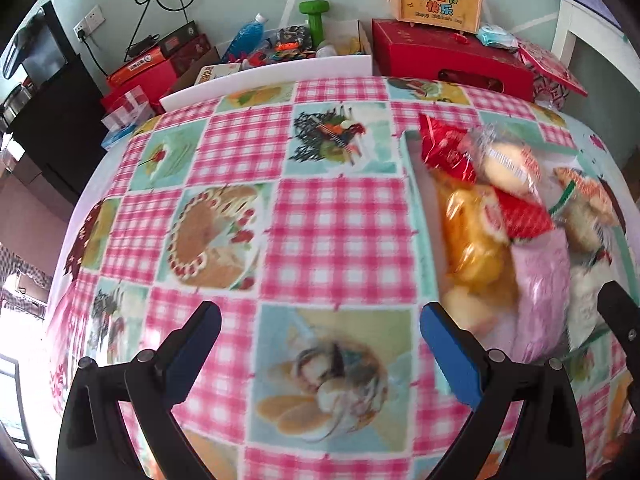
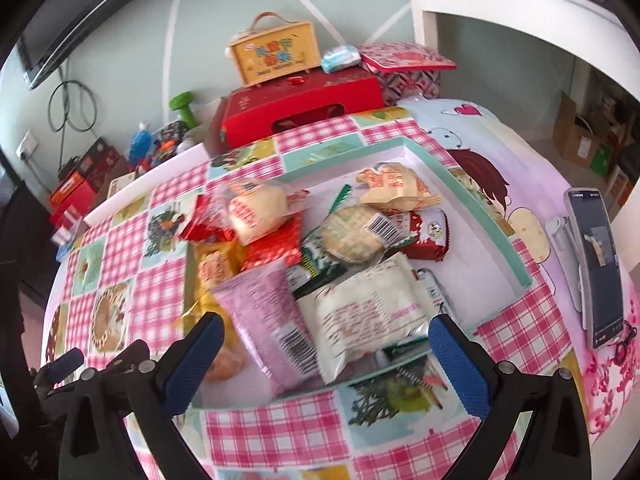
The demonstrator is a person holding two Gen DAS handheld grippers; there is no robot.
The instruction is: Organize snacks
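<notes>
A shallow tray with a teal rim [image 2: 480, 208] sits on the checked tablecloth and holds a loose pile of wrapped snacks. Among them are a pink packet [image 2: 264, 312], a white packet [image 2: 368, 312], a round biscuit pack [image 2: 352, 236], a bun in clear wrap [image 2: 256, 208] and a red packet [image 2: 276, 248]. My right gripper [image 2: 328, 360] hangs open over the tray's near end, its pads clear of the pink and white packets. My left gripper [image 1: 320, 344] is open above bare cloth, left of the tray's edge [image 1: 412, 184]. The snacks there, such as the pink packet [image 1: 540, 288], are blurred.
A red gift box [image 2: 304, 108] with a yellow carry case [image 2: 276, 54] on top stands behind the table. Boxes, a blue bottle and a green dumbbell [image 2: 182, 108] line the wall. A phone on a stand [image 2: 596, 264] is at the table's right edge.
</notes>
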